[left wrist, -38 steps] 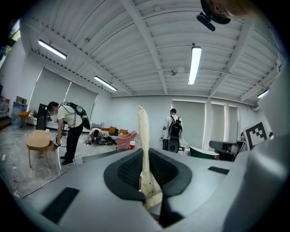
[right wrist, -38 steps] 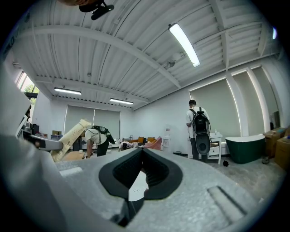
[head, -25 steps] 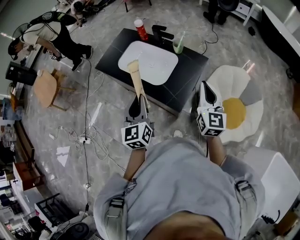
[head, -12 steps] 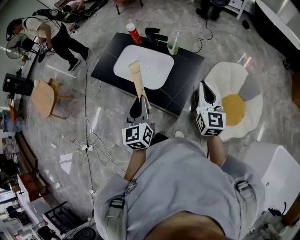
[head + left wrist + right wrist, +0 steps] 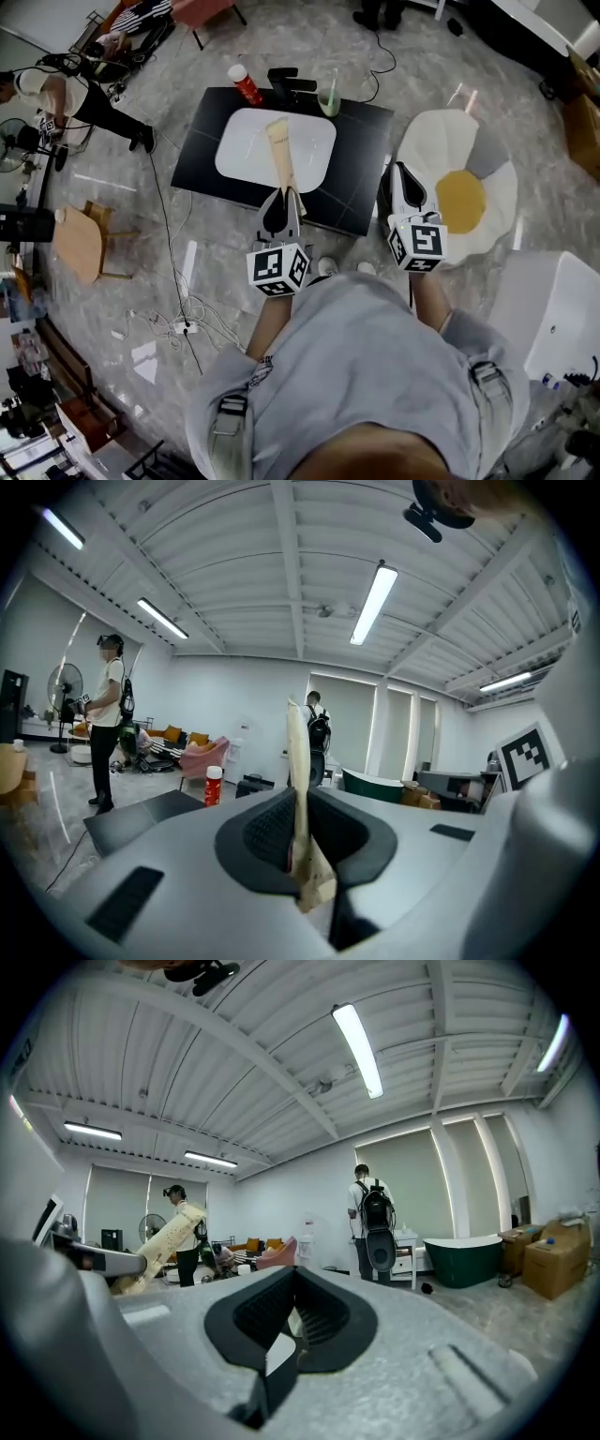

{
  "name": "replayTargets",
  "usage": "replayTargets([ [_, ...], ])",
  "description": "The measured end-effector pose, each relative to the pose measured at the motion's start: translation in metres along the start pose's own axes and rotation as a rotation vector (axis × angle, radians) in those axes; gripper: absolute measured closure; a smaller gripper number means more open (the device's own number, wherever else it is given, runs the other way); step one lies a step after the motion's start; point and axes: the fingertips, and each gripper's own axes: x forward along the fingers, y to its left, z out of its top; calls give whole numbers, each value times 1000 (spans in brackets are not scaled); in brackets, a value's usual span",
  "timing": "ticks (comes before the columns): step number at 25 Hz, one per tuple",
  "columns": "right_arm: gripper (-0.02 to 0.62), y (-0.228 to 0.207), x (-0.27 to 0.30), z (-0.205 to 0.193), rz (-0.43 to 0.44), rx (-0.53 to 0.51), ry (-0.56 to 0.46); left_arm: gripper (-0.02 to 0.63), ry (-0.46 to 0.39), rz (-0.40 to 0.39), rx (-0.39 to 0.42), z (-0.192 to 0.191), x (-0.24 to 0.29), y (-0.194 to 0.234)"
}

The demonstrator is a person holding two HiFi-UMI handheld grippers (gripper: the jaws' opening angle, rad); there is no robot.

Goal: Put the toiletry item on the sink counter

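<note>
The toiletry item is a long cream tube (image 5: 280, 155). My left gripper (image 5: 283, 193) is shut on its lower end, and the tube sticks out ahead over the white sink basin (image 5: 244, 150) set in the black counter (image 5: 366, 141). In the left gripper view the tube (image 5: 297, 761) stands upright, pinched between the dark pads of the left gripper (image 5: 300, 803). My right gripper (image 5: 401, 173) hovers at the counter's near right corner, shut and empty. The right gripper view shows its jaws (image 5: 293, 1274) meeting, and the tube (image 5: 164, 1237) off to the left.
At the back of the counter stand a red bottle (image 5: 246, 84), a black faucet (image 5: 291, 80) and a green cup (image 5: 328, 98). An egg-shaped rug (image 5: 459, 197) lies to the right, a white box (image 5: 562, 319) nearer. A wooden stool (image 5: 80, 244), floor cables (image 5: 178, 319) and a person (image 5: 75, 94) are at left.
The left gripper has carried the tube forward, so it now lies over the middle of the basin. The counter sits closer below me. The right gripper has barely moved.
</note>
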Motion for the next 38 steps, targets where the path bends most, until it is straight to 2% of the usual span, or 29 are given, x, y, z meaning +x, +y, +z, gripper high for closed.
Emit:
replayTargets([
  [8, 591, 16, -1, 1, -111, 0, -11, 571, 31, -142, 16, -1, 24, 9],
  [14, 591, 12, -9, -5, -150, -5, 12, 571, 56, -193, 7, -10, 41, 1],
  [25, 591, -19, -4, 14, -184, -22, -12, 572, 125, -207, 2, -38, 70, -16],
  [38, 591, -53, -16, 14, -223, -14, -11, 572, 222, -222, -26, -81, 93, -31],
])
